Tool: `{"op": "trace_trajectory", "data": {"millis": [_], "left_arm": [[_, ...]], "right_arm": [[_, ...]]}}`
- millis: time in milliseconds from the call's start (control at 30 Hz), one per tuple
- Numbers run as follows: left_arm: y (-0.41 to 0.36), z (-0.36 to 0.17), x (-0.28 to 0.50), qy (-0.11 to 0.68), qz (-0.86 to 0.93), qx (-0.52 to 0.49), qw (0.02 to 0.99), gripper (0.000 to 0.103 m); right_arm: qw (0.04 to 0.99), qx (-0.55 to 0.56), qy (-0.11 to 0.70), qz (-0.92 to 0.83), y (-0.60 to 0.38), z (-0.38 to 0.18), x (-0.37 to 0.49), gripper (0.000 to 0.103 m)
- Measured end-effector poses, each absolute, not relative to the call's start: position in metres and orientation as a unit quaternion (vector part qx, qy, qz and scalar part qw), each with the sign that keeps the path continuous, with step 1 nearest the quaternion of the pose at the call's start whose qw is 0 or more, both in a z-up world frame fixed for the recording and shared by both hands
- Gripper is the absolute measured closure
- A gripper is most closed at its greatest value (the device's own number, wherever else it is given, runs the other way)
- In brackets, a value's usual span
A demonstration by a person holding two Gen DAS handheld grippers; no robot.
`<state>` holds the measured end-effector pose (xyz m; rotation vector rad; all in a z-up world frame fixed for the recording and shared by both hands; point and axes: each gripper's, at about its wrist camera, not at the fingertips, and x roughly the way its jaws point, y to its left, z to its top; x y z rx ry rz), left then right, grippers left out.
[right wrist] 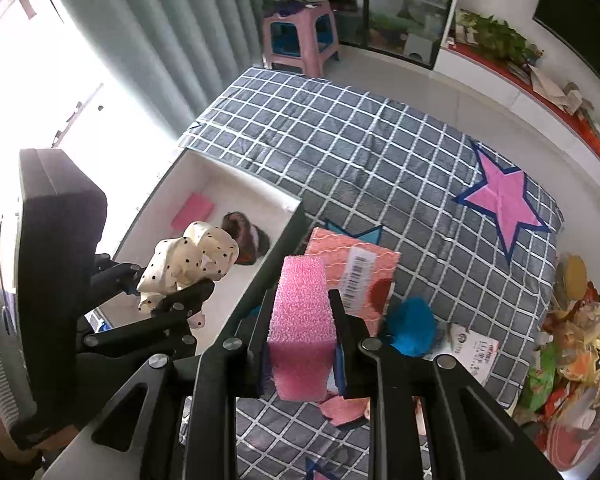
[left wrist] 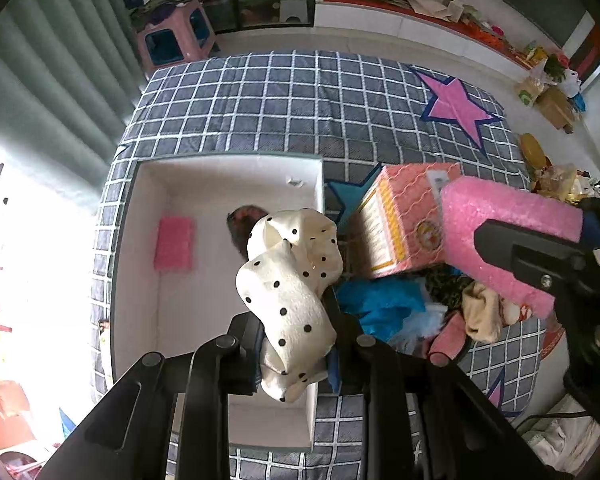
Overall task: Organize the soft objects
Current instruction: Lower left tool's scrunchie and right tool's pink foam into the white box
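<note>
— Checked bedding point(left wrist: 284, 92) with pink stars covers the bed, curtains and a pink stool point(right wrist: 300, 36) behind it. Where do your things stand?

— My left gripper point(left wrist: 296, 344) has its jaws closed on a cream polka-dot cloth point(left wrist: 292, 280), bunched and hanging over the near right part of the white box point(left wrist: 228, 168), above its floor and not yet let go. My right gripper point(right wrist: 302, 332) has its jaws pressed on a pink foam block point(right wrist: 302, 312), held above the bedding just right of the box's wall.

— What's in the box already?

— A flat pink sponge point(left wrist: 175, 244) lies toward the left, and a dark brown furry thing point(left wrist: 240, 224) sits near the middle, partly hidden behind my cloth. Those two are apart from each other.

— And what's left outside?

— Just right of the box there's a heap: a pink carton point(left wrist: 404, 220) tilted against it, a blue fluffy piece point(left wrist: 384, 304), a beige cloth point(left wrist: 482, 312), and something pinkish I can't make out. Farther right, at the bed's edge, wrappers and clutter point(right wrist: 576, 340) pile up.

— So how far along?

— I'd judge somewhere in the early middle: two pieces stowed, two in my grips on the way, several soft ones waiting. The carton looks stiff, so I doubt it belongs in the box.
</note>
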<state>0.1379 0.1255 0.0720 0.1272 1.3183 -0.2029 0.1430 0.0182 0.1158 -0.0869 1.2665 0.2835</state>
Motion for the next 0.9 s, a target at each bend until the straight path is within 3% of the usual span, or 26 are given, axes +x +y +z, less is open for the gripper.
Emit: {"op": "trace_trajectory", "data": {"millis": [900], "left_arm": [[0.213,0.038,0.068,0.648,-0.022,-0.002,0.762,0.077]], "right_arm": [[0.745,-0.132,0.61,0.235,0.111,0.08,0.091,0.079]]}}
